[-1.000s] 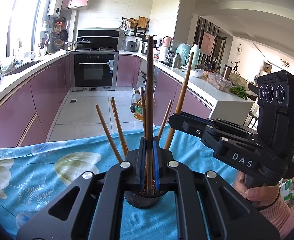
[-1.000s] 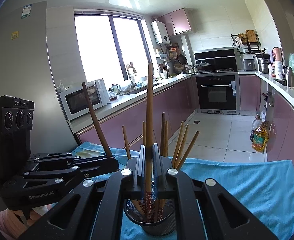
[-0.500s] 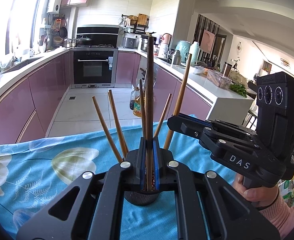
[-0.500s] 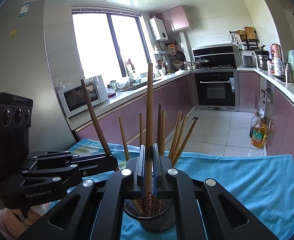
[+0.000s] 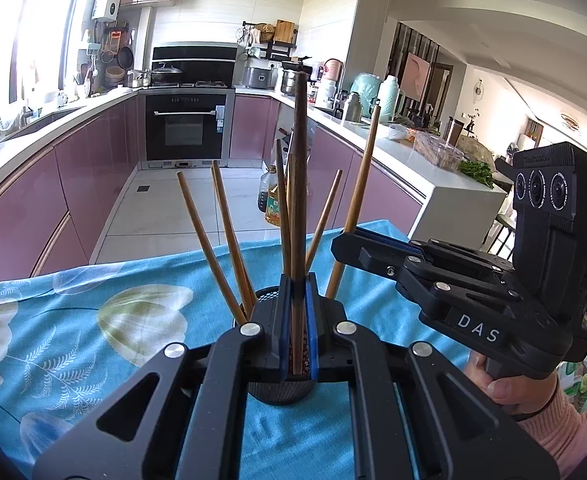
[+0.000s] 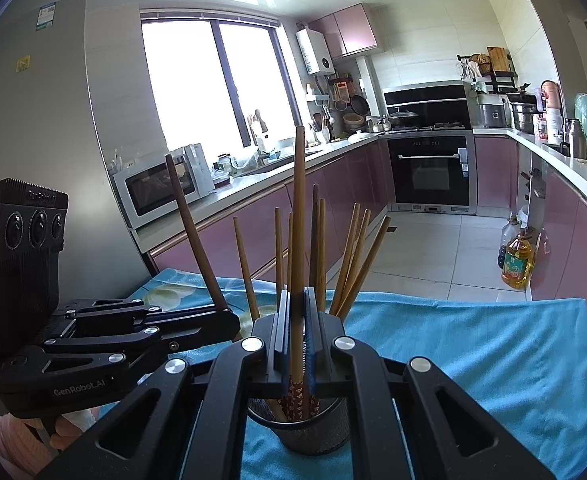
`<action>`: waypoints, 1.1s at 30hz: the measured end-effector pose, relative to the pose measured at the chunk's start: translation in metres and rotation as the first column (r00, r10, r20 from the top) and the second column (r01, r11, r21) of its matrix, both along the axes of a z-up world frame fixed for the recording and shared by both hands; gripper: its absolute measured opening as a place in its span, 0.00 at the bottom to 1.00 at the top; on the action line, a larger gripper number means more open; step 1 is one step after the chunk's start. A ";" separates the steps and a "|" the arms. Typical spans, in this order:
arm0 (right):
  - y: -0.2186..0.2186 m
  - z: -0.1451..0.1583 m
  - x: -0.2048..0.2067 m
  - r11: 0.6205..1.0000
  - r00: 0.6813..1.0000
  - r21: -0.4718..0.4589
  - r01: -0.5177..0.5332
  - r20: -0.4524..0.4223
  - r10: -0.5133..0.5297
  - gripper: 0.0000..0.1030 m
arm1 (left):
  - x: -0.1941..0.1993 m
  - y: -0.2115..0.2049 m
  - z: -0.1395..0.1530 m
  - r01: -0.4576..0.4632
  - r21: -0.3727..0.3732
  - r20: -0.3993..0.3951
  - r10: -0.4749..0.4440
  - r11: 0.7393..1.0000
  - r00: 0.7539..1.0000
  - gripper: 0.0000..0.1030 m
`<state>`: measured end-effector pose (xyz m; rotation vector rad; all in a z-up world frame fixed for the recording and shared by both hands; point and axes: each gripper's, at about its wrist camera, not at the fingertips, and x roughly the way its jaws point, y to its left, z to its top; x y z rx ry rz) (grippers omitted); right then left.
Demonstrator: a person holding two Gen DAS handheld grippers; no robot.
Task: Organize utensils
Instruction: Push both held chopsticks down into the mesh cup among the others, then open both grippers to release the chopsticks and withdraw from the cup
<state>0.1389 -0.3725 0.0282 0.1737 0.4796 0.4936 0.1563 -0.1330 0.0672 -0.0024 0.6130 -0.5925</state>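
- Left wrist view: the left tongs (image 5: 298, 320) were pressed together on a dark chopstick (image 5: 298, 184), pinching it low on its shaft between blue pads and holding it upright over the mesh holder (image 5: 279, 394); the holder stood on the bench, on a blue flowered cloth (image 5: 93, 320); paler chopsticks (image 5: 229, 236) fanned out of it, leaning on its rim; the right tongs (image 5: 347, 246) reached in from the right and were closed on a paler chopstick (image 5: 360, 196) that stood slightly tilted just beside the holder.
- Right wrist view: the right tongs (image 6: 298, 332) pinched that pale chopstick (image 6: 298, 240) just above its red patterned end, which hung at the mouth of the black mesh holder (image 6: 313, 436); the left tongs (image 6: 229, 322) came in from the left, gripping the dark chopstick (image 6: 193, 236) at a lean; the other chopsticks (image 6: 353, 256) sat loose and splayed inside; the bench cloth (image 6: 473, 360) lay flat beneath.
- Judgement: the step in hand seemed to be dropping both held sticks into the holder; the next move would call for lowering each tip inside the rim, clear of the splayed sticks, and only then letting go; the sticks looked thin, smooth and stiff, apt to slide or tip against the rim if freed too high.
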 end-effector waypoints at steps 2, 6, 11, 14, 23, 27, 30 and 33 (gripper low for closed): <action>0.001 -0.001 0.001 1.000 1.000 -0.002 -0.003 -0.006 0.003 0.05 | 0.000 -0.002 -0.002 0.001 0.005 -0.004 -0.001 1.000 1.000 0.07; 0.002 -0.005 0.002 1.000 1.000 -0.007 -0.006 -0.017 0.006 0.05 | 0.002 -0.004 -0.008 0.005 0.014 -0.013 -0.005 1.000 1.000 0.07; 0.003 -0.009 0.003 1.000 0.999 -0.018 -0.012 -0.030 0.011 0.06 | 0.005 -0.005 -0.016 0.007 0.023 -0.027 -0.006 1.000 1.000 0.07; 0.005 -0.011 0.004 1.000 0.999 -0.024 -0.013 -0.033 0.012 0.06 | 0.006 -0.006 -0.018 0.007 0.024 -0.028 -0.006 1.000 1.000 0.07; 0.009 -0.014 0.005 0.999 0.999 -0.031 -0.014 -0.035 0.013 0.06 | 0.007 -0.007 -0.024 0.002 0.028 -0.031 -0.001 1.000 1.000 0.08; 0.009 -0.014 0.007 0.999 0.999 -0.035 -0.016 -0.038 0.015 0.06 | 0.011 -0.008 -0.026 -0.001 0.032 -0.034 0.002 1.000 0.999 0.08; 0.010 -0.015 0.010 0.999 0.999 -0.038 -0.017 -0.042 0.016 0.06 | 0.015 -0.008 -0.028 -0.006 0.034 -0.037 0.008 0.999 0.999 0.08; 0.008 -0.015 0.012 0.999 0.999 -0.040 -0.017 -0.046 0.016 0.06 | 0.018 -0.009 -0.029 -0.010 0.037 -0.039 0.012 0.999 0.999 0.08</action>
